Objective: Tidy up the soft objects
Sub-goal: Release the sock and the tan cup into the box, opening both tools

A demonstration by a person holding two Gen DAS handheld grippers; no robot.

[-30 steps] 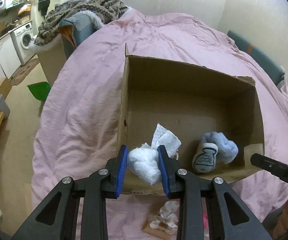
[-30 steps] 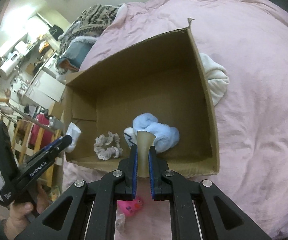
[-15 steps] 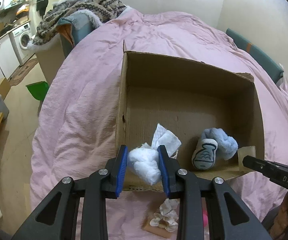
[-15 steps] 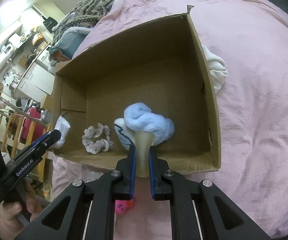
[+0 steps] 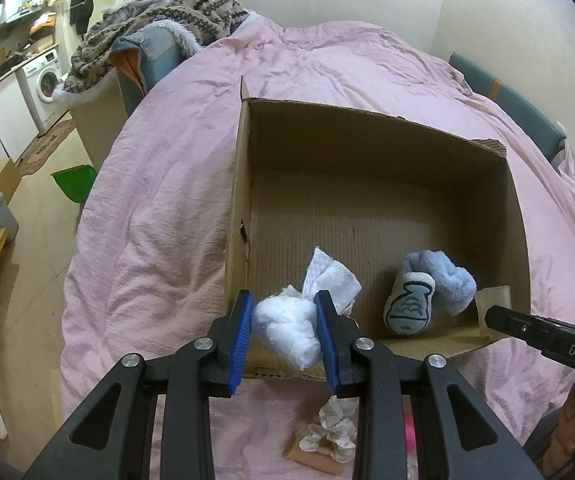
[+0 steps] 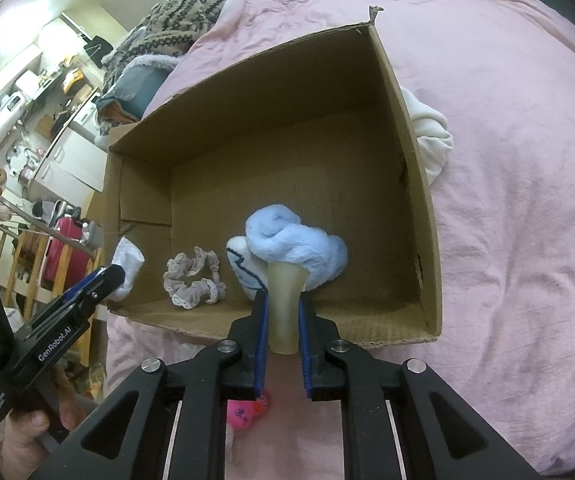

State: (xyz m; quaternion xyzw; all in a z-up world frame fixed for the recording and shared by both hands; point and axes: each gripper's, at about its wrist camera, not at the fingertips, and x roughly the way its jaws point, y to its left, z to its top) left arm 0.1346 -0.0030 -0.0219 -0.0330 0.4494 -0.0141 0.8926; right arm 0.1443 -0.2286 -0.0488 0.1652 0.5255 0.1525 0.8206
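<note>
An open cardboard box (image 5: pixel 367 116) (image 6: pixel 271 120) lies on a pink bedspread (image 5: pixel 159 216). Inside are a fluffy blue slipper sock (image 5: pixel 443 280) (image 6: pixel 287 236) and a lacy grey scrunchie (image 6: pixel 193 280). My left gripper (image 5: pixel 283 300) (image 6: pixel 107 276) is shut on a white cloth bundle (image 5: pixel 287 328) at the box's near left rim; one end of the cloth sticks up behind the pads. My right gripper (image 6: pixel 282 300) (image 5: pixel 491 316) hangs over the near rim with a beige soft piece (image 6: pixel 283 308) upright between its pads. Its jaws are opening slightly, and the piece still stands between them.
A white garment (image 6: pixel 431 136) lies against the box's outer right wall. A pink toy (image 6: pixel 243 414) and lacy scrunchies on a card (image 5: pixel 331 432) rest on the bedspread below the grippers. Piled clothes (image 5: pixel 159 12) sit at the far end. The bed drops to the floor on the left.
The right gripper has crept forward over the box's near rim with the beige piece, and its pads have eased apart a little. The left gripper and its white bundle have held still.
</note>
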